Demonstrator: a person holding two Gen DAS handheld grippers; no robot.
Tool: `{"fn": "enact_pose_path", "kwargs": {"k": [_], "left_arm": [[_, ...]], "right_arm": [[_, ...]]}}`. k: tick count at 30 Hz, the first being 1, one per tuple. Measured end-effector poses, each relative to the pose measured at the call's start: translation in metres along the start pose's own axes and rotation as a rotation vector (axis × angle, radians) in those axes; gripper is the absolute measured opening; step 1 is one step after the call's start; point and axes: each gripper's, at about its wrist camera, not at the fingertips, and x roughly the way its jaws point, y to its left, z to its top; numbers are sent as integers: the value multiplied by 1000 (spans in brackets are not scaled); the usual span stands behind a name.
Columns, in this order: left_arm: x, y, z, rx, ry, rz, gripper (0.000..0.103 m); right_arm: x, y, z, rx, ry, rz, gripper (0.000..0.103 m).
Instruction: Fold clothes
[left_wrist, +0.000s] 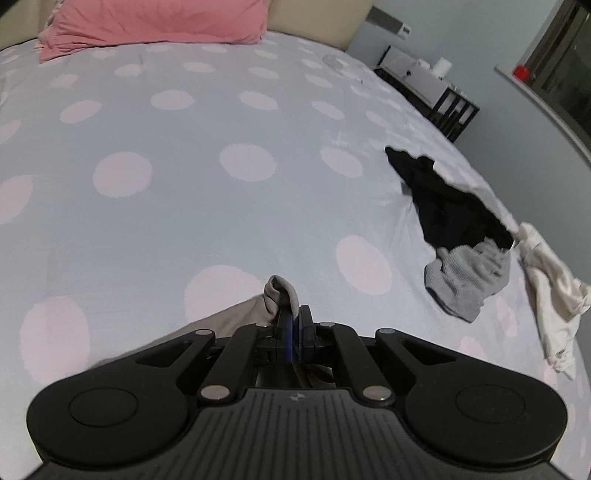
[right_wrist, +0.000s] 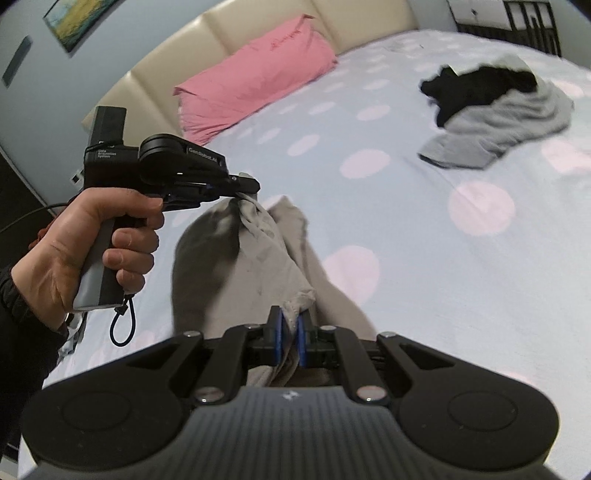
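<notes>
Nearest us, the right gripper (right_wrist: 290, 325) is closed on an edge of the beige garment (right_wrist: 236, 266), and the left gripper (left_wrist: 294, 317), in a hand (right_wrist: 92, 243), is closed on another bunched corner, so the cloth hangs between them above the bed (left_wrist: 184, 122). The sheet is pale grey-blue with large pink dots; a black garment (left_wrist: 447, 199), grey garment (left_wrist: 465, 280) and white garment (left_wrist: 550, 295) lie heaped toward its right edge. We note a pink pillow (right_wrist: 255, 77) against the cream headboard (right_wrist: 236, 33), a dark shelf (left_wrist: 443, 99) beside the bed, and a picture (right_wrist: 79, 18) on the wall.
</notes>
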Motion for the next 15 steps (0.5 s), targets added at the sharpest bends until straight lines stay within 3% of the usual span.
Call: {"fn": "enact_pose_path", "kwargs": {"k": [8, 13, 15], "left_arm": [[26, -12, -2, 55, 56, 48, 2], [39, -18, -3, 88, 85, 77, 9], [24, -9, -8, 96, 54, 81, 15]], "right_arm": [[6, -17, 1, 10, 13, -15, 9], [13, -19, -10, -7, 68, -73, 11], [13, -20, -14, -20, 87, -92, 13]]}}
